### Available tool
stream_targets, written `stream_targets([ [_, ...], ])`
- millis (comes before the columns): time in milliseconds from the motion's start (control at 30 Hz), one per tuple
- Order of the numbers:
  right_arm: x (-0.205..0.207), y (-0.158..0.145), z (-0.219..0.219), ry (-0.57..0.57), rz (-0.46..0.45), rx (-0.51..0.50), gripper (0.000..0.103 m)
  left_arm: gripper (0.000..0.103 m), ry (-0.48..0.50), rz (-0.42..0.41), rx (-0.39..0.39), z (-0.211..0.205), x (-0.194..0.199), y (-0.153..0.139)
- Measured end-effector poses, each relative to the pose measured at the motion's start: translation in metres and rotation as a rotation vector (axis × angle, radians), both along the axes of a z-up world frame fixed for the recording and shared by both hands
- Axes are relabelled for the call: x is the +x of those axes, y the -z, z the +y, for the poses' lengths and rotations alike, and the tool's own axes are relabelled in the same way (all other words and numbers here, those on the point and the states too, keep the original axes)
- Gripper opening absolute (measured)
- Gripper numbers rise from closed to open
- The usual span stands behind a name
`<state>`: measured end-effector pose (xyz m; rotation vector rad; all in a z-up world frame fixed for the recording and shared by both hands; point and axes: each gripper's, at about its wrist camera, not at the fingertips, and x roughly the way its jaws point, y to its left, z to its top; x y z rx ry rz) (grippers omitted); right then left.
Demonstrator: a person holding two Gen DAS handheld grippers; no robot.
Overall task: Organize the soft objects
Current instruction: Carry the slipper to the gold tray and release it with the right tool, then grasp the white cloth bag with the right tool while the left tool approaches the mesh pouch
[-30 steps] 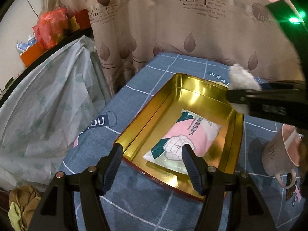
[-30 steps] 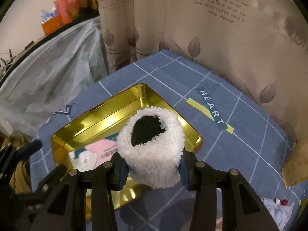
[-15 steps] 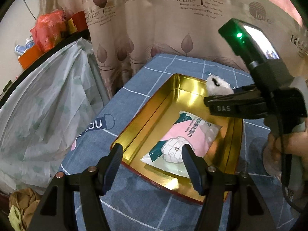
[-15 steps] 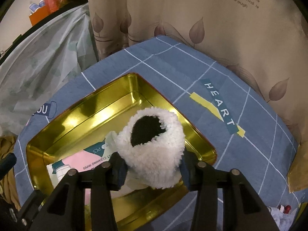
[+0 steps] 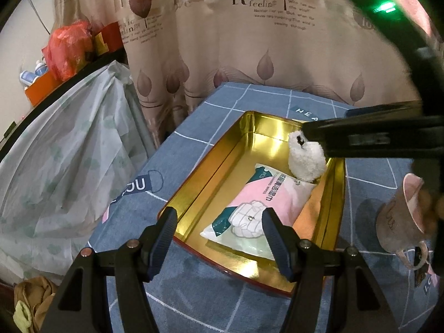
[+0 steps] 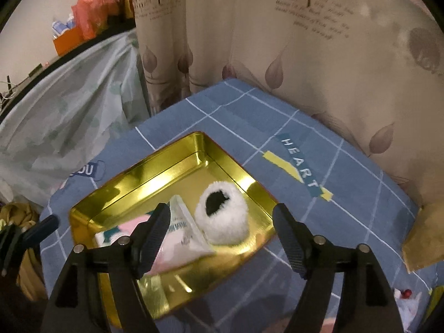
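Observation:
A white fluffy cuff with a dark opening [image 6: 221,216] [image 5: 305,161] lies in the far corner of the gold tin tray [image 6: 144,172] [image 5: 211,166], partly on a pink and white wipes pack [image 5: 258,208] [image 6: 177,238]. My right gripper [image 6: 222,236] hovers above the cuff with its jaws opening, pads clear of the fluff. In the left wrist view the right gripper is a dark bar over the tray's far right corner. My left gripper [image 5: 219,233] stands open at the tray's near edge, nothing between its fingers.
The tray sits on a blue checked cloth [image 6: 291,127] that reads HEART. A brown and pink mug [image 5: 399,222] stands right of the tray. A leaf-print curtain [image 5: 249,41] hangs behind, a plastic-covered heap [image 5: 63,144] lies left, and a yellow cloth [image 6: 421,236] lies at the right edge.
My right gripper carried the fluffy cuff down over the tray, then let it go and rose; the cuff now rests in the tray's corner. The left gripper stayed put.

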<state>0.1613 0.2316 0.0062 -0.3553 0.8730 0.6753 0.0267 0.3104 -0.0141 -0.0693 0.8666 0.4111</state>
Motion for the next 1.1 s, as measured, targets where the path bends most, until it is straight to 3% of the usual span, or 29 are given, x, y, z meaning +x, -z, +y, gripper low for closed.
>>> stream_targets([
  [233,-0.038,-0.035,-0.059,0.007,-0.069,0.042,0.073,0.065,0.023,-0.003,0.022,-0.009,0.001,-0.002],
  [467,-0.056,-0.045,-0.131,0.083,-0.099,0.064,0.073,0.065,0.072,-0.013,0.065,-0.03,0.0,-0.007],
  [833,-0.061,-0.027,-0.262,0.303,-0.098,0.029,0.074,0.065,0.138,-0.032,0.1,-0.054,-0.002,-0.013],
  [1100,-0.056,-0.002,-0.347,0.479,-0.07,-0.065,0.074,0.065,0.154,-0.039,0.09,-0.056,-0.004,-0.018],
])
